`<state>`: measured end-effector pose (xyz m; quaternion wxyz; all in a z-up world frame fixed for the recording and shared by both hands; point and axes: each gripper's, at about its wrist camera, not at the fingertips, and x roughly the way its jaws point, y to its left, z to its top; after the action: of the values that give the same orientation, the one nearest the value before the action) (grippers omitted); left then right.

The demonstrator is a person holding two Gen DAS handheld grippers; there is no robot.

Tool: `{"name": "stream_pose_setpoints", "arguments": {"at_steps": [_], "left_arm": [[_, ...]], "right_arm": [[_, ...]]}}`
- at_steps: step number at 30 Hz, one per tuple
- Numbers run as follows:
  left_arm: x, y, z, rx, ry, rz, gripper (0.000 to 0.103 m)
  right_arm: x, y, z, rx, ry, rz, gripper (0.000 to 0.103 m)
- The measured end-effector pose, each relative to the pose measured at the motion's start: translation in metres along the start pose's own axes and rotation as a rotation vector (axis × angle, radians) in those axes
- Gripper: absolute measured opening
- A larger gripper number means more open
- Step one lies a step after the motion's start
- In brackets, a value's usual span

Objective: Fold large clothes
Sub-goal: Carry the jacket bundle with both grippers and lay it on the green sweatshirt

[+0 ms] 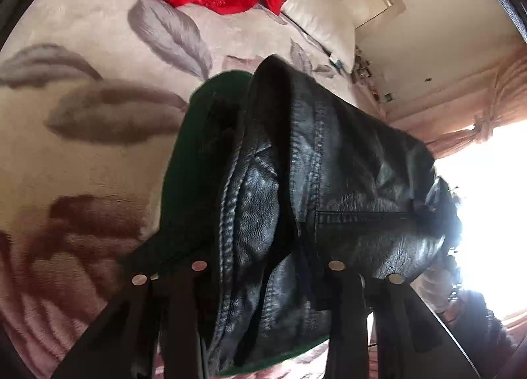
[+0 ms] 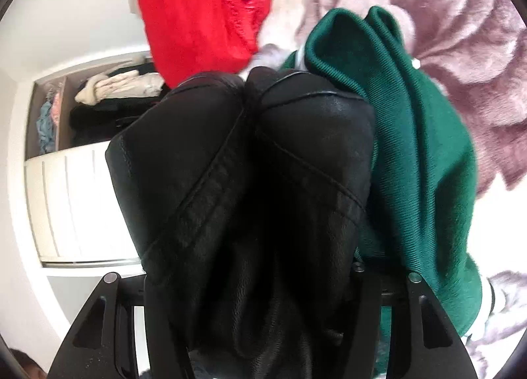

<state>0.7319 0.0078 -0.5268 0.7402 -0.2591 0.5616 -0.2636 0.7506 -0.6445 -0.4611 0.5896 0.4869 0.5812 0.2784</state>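
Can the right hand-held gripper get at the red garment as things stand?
Probably not. The right hand-held gripper is full: bunched black leather jacket fills its jaws and blocks the way ahead. The red garment lies beyond on the floral blanket, with the green garment alongside.

Glossy grained leather jacket (image 1: 346,181)

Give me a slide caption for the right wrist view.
Right hand-held gripper clamps a black leather jacket over a green garment on the floral blanket.
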Motion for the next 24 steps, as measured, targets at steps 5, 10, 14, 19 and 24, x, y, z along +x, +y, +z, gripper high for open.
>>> {"name": "stream_pose_setpoints", "arguments": {"at_steps": [5,10,14,19,24], "left_arm": [[-0.015,-0.029,0.004,0.038,0.031,0.137,0.039],[-0.035,-0.061,-0.002,0.152,-0.010,0.378,0.065],[-0.054,-0.085,-0.021,0.227,-0.105,0.467,0.091],[-0.083,-0.121,-0.052,0.246,-0.210,0.509,0.103],[-0.109,-0.159,-0.090,0.242,-0.243,0.574,0.103]], "right_arm": [[-0.014,0.005,-0.001,0.013,-0.014,-0.072,0.072],[-0.029,0.060,-0.025,-0.113,-0.071,-0.361,0.096],[-0.050,0.102,-0.058,-0.230,-0.204,-0.634,0.103],[-0.052,0.162,-0.126,-0.407,-0.392,-1.105,0.103],[-0.044,0.194,-0.197,-0.442,-0.477,-1.225,0.103]]}}
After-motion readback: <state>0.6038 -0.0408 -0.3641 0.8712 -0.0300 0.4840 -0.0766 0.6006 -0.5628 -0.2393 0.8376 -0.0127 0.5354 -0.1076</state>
